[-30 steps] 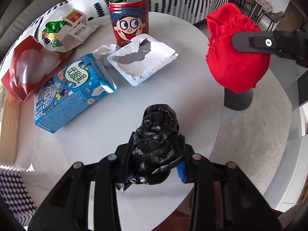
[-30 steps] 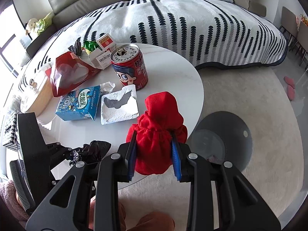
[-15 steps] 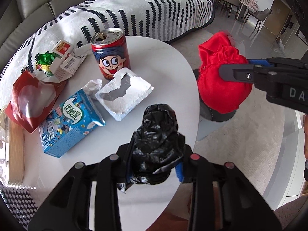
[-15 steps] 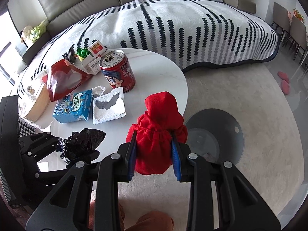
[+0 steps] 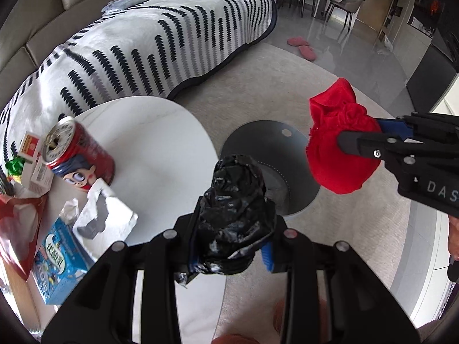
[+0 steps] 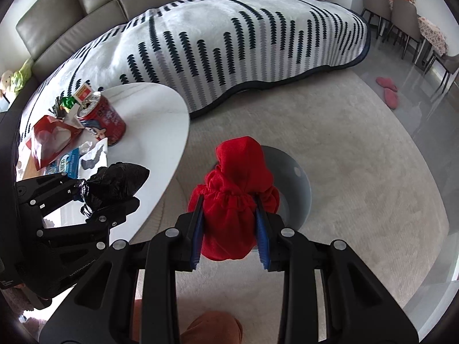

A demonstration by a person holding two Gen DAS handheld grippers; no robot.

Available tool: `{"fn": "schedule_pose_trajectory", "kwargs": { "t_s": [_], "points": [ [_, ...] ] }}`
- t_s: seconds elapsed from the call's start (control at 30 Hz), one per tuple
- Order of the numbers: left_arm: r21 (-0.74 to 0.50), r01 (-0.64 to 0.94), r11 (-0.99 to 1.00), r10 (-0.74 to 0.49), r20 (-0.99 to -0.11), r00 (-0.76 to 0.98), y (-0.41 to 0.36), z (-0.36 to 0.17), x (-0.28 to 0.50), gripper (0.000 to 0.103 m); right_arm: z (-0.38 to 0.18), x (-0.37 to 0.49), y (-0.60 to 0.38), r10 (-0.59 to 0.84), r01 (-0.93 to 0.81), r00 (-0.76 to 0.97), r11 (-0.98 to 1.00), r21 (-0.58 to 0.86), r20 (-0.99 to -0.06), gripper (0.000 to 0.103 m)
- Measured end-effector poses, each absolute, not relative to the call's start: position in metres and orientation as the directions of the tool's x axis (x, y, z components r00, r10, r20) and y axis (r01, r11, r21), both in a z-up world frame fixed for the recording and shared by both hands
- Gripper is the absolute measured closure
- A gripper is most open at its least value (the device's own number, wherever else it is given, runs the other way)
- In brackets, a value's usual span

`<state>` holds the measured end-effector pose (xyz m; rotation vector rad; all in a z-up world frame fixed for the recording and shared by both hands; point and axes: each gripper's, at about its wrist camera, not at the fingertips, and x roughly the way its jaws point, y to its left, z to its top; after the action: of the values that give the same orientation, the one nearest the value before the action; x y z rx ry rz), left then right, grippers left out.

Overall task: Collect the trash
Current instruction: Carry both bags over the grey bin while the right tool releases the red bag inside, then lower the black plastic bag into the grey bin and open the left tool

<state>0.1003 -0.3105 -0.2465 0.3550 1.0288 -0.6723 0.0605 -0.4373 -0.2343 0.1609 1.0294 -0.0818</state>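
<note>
Table edge: in the left wrist view the curved rim of the white round table (image 5: 160,143) is seen running from 11 o'clock down to 6 o'clock; the far half of the top is bare.
Open floor: a pale carpet (image 6: 358,172) is spread from 12 to 4 o'clock of the right wrist view, with only a grey round disc (image 6: 298,189) lying on it, just beyond the table rim.
Far boundary: a sofa under a striped blanket (image 6: 229,43) is seen close behind the table, across the 10 to 1 o'clock arc.
Left gripper (image 5: 229,253): clenched on a crumpled black plastic bag (image 5: 235,206), which is pinched between the blue pads and sticks out ahead of them, over the table rim and the disc.
Right gripper (image 6: 229,240): clenched on a bunched red cloth (image 6: 233,189), held above the grey disc and clear of the table.
Grippers, relative: in the left wrist view the red cloth and the right gripper are found at 3 o'clock, apart from the black bag.
Trash on the table: at 8 to 9 o'clock of the left wrist view, a red drink can (image 5: 77,157) stands upright; a torn white foam tray (image 5: 106,215) lies just in front of it, a crumpled tissue (image 5: 70,210) and a blue carton (image 5: 54,263) beside that, a red packet (image 5: 17,229) at the frame edge, and small boxes (image 5: 31,154) behind the can.
Trash, relative to tools: all of it lies well to the left of both grippers, untouched.
</note>
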Motion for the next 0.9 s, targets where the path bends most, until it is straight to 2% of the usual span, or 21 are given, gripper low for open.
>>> {"fn": "schedule_pose_trajectory", "kwargs": {
  "t_s": [0.17, 0.33, 0.57, 0.9],
  "points": [
    [-0.046, 0.683, 0.729, -0.356, -0.878, 0.321, -0.343, -0.256, 0.108, 0.07, -0.25, 0.072, -0.47, -0.017, 0.18, 0.505, 0.98, 0.086, -0.863, 0.073],
    [-0.039, 0.691, 0.722, -0.347, -0.884, 0.313, -0.365, -0.265, 0.113, 0.069, -0.273, 0.088, -0.492, -0.001, 0.191, 0.474, 0.976, 0.101, -0.88, 0.067],
    [-0.033, 0.699, 0.715, -0.328, -0.898, 0.293, -0.383, -0.279, 0.113, 0.069, -0.291, 0.095, -0.504, 0.007, 0.177, 0.455, 0.979, 0.098, -0.891, 0.045],
    [-0.042, 0.714, 0.699, -0.338, -0.9, 0.277, -0.403, -0.28, 0.116, 0.069, -0.263, 0.074, -0.525, -0.033, 0.226, 0.514, 0.969, 0.099, -0.857, 0.044]
  ]
}}
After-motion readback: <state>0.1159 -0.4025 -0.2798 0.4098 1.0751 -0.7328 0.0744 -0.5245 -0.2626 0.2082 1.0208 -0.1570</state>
